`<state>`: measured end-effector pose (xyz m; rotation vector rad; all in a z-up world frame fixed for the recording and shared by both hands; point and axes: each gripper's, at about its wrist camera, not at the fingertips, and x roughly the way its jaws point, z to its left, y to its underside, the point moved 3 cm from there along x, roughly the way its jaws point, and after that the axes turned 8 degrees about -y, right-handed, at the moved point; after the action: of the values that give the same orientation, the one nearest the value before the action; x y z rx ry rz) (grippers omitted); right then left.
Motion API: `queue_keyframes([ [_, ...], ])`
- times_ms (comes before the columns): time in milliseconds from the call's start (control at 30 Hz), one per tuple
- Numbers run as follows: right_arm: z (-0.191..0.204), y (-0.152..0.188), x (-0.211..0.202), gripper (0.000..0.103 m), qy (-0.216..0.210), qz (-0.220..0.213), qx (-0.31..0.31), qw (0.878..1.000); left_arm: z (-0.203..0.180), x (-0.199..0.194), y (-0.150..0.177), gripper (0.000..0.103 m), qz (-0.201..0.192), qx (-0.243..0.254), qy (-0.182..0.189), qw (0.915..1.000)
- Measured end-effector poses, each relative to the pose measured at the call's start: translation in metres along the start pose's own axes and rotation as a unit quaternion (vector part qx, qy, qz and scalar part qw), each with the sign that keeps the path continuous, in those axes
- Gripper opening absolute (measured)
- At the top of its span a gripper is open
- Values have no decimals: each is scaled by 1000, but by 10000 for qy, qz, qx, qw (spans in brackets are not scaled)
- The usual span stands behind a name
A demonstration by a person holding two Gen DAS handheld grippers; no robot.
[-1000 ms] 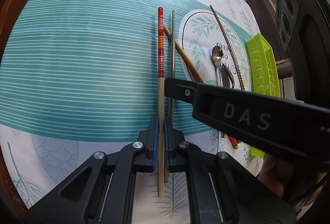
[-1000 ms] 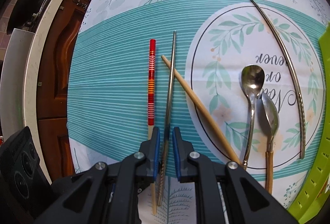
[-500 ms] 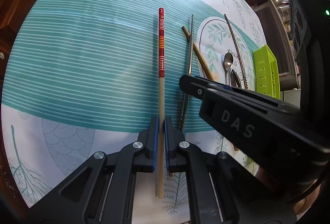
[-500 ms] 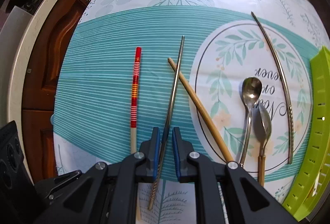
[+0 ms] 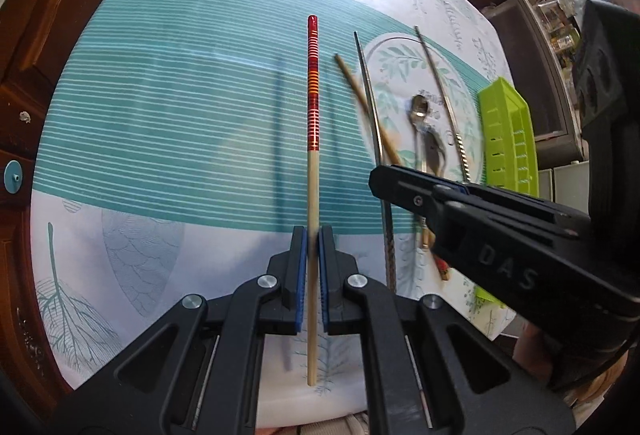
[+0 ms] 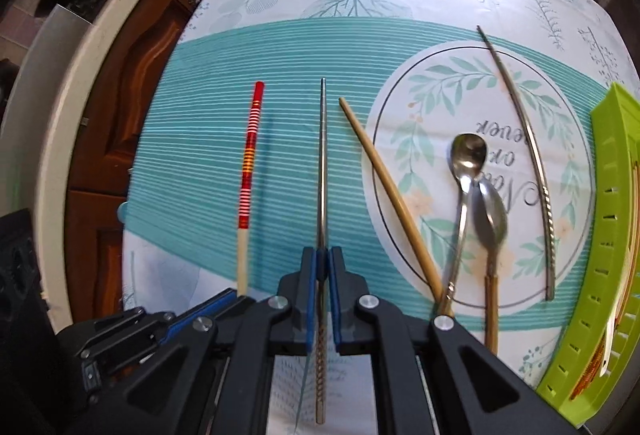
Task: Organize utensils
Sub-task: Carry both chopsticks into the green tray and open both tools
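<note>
My left gripper point(image 5: 312, 235) is shut on a red-striped wooden chopstick point(image 5: 312, 95) and holds it above the cloth, pointing away. My right gripper point(image 6: 324, 255) is shut on a metal chopstick point(image 6: 322, 163), also lifted. In the right wrist view the red-striped chopstick point(image 6: 248, 171) and the left gripper's tip point(image 6: 236, 295) show at left. A plain wooden chopstick point(image 6: 384, 187), two spoons point(image 6: 468, 155) point(image 6: 492, 219) and a second metal chopstick point(image 6: 524, 139) lie on the tablecloth. The right gripper point(image 5: 380, 179) crosses the left wrist view from the right.
A lime green slotted tray point(image 6: 616, 219) holding some utensils stands at the right table edge; it also shows in the left wrist view point(image 5: 508, 135). The teal striped tablecloth point(image 6: 200, 139) covers the table. Wooden cabinets point(image 6: 132, 75) lie beyond the left edge.
Both grippers have risen with their chopsticks and moved apart sideways. The metal chopstick has come off the plain wooden chopstick it crossed.
</note>
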<state>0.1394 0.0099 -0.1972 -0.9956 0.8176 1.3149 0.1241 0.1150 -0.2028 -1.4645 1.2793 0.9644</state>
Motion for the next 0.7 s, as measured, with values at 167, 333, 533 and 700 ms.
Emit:
queue_keyframes([
  [167,-18,14,-45,5,-248,-272,10,9993,-42,-21,6,4,-101,268,136,9995],
  [333,-59,27,-92,5,-241,-624,136,9977,-108,-42,10,3,-238,666,320,9970],
  [533,-145,46,-142,6,97,-987,505,9938,-201,-42,13,3,-234,1111,533,9921],
  [700,-202,62,-152,6,343,-1035,775,9910,-267,-20,16,3,-110,1346,599,9890],
])
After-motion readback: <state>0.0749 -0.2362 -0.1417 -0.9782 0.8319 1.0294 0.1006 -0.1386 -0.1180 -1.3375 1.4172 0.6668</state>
